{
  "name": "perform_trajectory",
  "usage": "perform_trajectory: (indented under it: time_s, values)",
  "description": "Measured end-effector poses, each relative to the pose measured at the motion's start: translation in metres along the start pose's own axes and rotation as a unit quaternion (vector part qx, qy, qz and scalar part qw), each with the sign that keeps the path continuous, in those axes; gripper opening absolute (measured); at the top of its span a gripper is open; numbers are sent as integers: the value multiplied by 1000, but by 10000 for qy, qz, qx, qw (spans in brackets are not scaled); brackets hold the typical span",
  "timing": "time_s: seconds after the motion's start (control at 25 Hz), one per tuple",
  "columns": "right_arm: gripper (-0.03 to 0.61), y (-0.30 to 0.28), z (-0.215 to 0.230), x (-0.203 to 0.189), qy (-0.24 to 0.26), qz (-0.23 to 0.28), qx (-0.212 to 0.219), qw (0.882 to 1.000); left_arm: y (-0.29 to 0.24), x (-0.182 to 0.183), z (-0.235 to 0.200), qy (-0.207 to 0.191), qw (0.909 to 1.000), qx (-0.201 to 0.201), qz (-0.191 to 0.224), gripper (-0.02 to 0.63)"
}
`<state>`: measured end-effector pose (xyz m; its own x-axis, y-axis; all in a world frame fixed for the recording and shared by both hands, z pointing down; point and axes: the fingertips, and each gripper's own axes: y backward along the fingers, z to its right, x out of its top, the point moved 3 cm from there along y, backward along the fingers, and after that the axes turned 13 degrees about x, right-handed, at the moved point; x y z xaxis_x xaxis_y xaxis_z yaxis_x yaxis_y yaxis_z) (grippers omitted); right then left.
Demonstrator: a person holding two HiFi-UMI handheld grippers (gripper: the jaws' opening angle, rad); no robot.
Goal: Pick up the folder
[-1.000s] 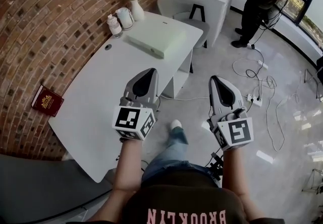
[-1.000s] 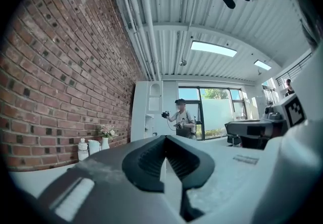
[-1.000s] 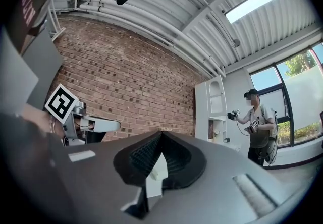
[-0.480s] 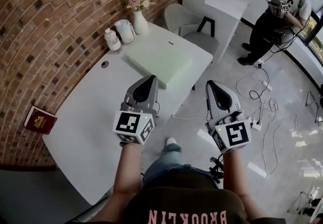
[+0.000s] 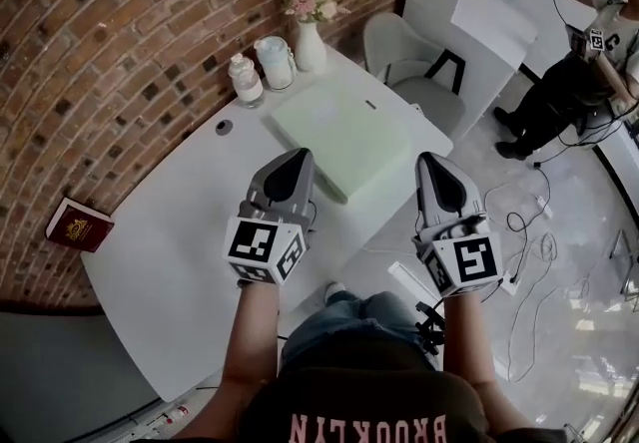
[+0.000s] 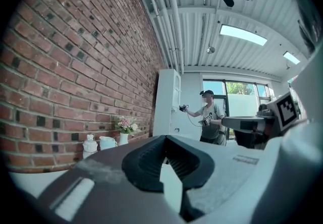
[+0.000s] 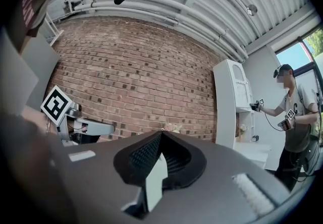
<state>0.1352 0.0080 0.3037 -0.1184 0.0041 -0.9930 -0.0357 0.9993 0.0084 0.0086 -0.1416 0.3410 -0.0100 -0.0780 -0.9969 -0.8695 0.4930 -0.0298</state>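
A pale green folder [image 5: 339, 135] lies flat on the white table [image 5: 180, 231], toward its far right end. My left gripper [image 5: 298, 158] hovers shut above the table just short of the folder's near edge. My right gripper [image 5: 435, 164] is level with it, shut, to the right of the folder near the table's right edge. Nothing is between either pair of jaws. In the left gripper view the left gripper [image 6: 164, 140] points level toward the far wall; the right gripper [image 7: 160, 135] view shows the brick wall. The folder is hidden in both gripper views.
A white kettle [image 5: 274, 62], a small white jar [image 5: 246, 80] and a vase of flowers [image 5: 310, 27] stand at the table's back by the brick wall. A red booklet [image 5: 78, 224] lies at the left end. A grey chair [image 5: 409, 67], floor cables [image 5: 534, 221] and another person [image 5: 584, 62] are beyond.
Both grippers have moved forward toward the folder, and the view has moved with them, so the table and folder lie nearer. Both stay shut and empty.
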Motion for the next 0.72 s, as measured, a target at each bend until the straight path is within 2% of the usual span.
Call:
perform_trajectory:
  time_s: [0.2, 0.4, 0.56, 0.72]
  values:
    - [0, -32, 14, -5, -36, 31, 287, 9996, -13, -2, -22, 69, 9992, 390, 2, -3]
    - [0, -66, 39, -10, -108, 138, 744, 9971, -26, -5, -38, 113, 9949, 1005, -1, -3]
    - [0, -96, 66, -13, -168, 222, 1134, 9932, -42, -8, -53, 208, 9869, 1600, -42, -3]
    - [0, -126, 91, -21, -251, 20, 1608, 9867, -57, -10, -59, 239, 9760, 2162, -88, -3]
